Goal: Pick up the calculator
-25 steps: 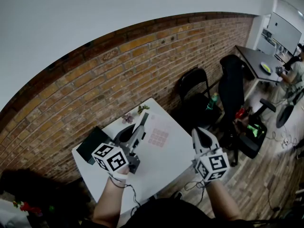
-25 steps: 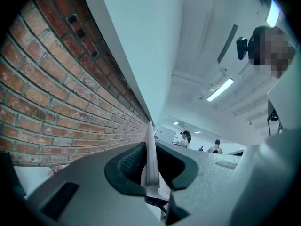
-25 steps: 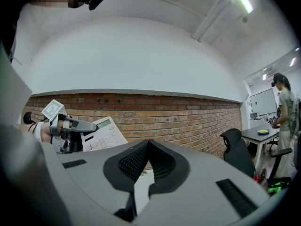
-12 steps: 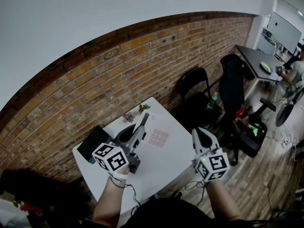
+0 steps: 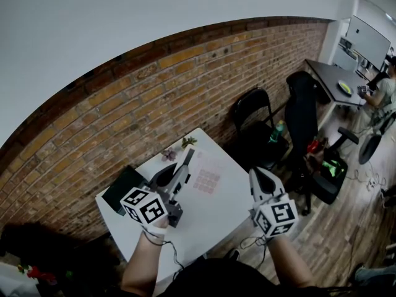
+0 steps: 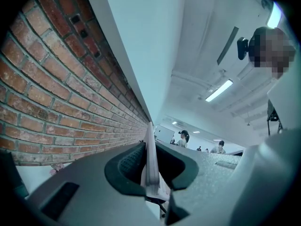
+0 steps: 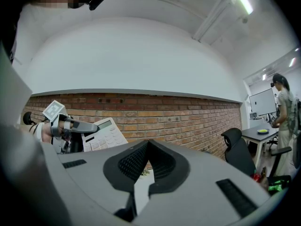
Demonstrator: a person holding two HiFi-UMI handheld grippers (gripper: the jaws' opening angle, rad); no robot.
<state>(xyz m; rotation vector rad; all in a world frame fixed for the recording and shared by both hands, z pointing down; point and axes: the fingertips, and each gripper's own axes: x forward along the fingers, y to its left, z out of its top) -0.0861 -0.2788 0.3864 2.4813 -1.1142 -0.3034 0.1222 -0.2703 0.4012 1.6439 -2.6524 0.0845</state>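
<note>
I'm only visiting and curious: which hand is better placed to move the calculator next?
Left. The left gripper has its jaws shut on the calculator, holding it up off the white table. The right gripper is shut on nothing, off to the side.

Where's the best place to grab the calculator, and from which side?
Grip its thin side edge near the display, coming in from the side. The calculator is a flat slab, so jaws closing on its front and back pinch it firmly. The left gripper holds it exactly that way.
</note>
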